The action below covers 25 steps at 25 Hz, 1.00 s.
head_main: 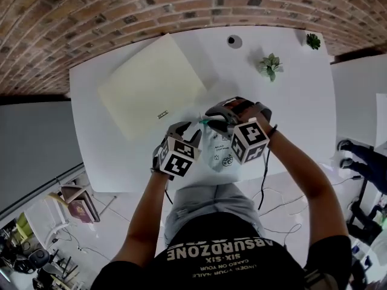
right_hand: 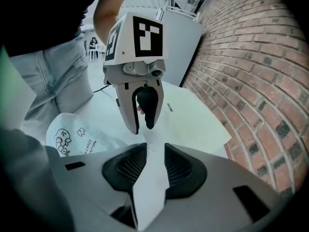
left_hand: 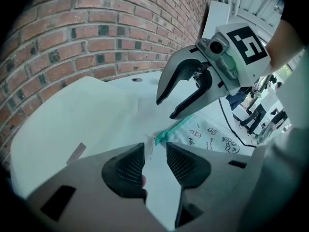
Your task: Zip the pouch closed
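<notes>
A white pouch (head_main: 221, 153) printed with small doodles lies at the table's near edge, and its teal zip (left_hand: 176, 129) runs along the top. My left gripper (head_main: 187, 128) is open at the zip's left end. A small white tab (left_hand: 147, 145) lies just off the tip of its left pad, not clamped. My right gripper (head_main: 214, 116) hovers open just above the zip, a little to the right. In the left gripper view, that right gripper (left_hand: 165, 109) hangs over the teal edge with its fingers spread. The right gripper view shows only bare table between its pads.
A large pale yellow sheet (head_main: 151, 86) lies on the white table (head_main: 302, 101) behind and left of the pouch. At the far edge are two small green plants (head_main: 270, 65) (head_main: 312, 40) and a round grey disc (head_main: 234, 40). A brick wall stands behind.
</notes>
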### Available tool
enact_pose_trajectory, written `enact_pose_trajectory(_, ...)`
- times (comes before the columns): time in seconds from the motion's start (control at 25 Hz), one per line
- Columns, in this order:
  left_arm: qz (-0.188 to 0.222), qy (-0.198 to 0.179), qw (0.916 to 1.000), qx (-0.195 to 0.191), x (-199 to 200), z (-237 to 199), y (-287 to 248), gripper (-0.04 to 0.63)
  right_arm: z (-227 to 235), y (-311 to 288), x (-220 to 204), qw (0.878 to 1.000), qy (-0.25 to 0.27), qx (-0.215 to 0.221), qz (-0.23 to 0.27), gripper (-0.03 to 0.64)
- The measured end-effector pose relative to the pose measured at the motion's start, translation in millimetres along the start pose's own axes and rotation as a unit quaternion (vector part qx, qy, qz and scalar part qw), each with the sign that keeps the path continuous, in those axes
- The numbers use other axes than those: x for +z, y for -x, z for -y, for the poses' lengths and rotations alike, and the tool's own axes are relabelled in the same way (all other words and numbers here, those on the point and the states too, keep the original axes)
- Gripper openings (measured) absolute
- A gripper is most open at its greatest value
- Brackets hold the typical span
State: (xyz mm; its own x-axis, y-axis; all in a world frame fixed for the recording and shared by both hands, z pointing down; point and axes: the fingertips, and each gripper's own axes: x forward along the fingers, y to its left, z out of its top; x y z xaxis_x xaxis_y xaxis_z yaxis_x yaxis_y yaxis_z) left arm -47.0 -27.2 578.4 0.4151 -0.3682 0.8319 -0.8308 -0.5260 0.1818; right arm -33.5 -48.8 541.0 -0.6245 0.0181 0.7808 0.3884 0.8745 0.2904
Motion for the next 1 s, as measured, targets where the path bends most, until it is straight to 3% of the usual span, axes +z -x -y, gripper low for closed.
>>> enact_pose_trajectory(0.48, -0.029, -0.012, 0.9995, -0.010, -7.3, -3.6, -20.4, 0.133, -9.6, -33.9, -11.7, 0.992, 0.104, 0.058, -0.034, 0.109)
enact_pose_trajectory(1.0, -0.052, -0.027, 0.9982, -0.016, -17.6, -6.4, -30.9, 0.124, -10.3, -56.9, -20.5, 0.979, 0.180, 0.073, -0.067, 0.107)
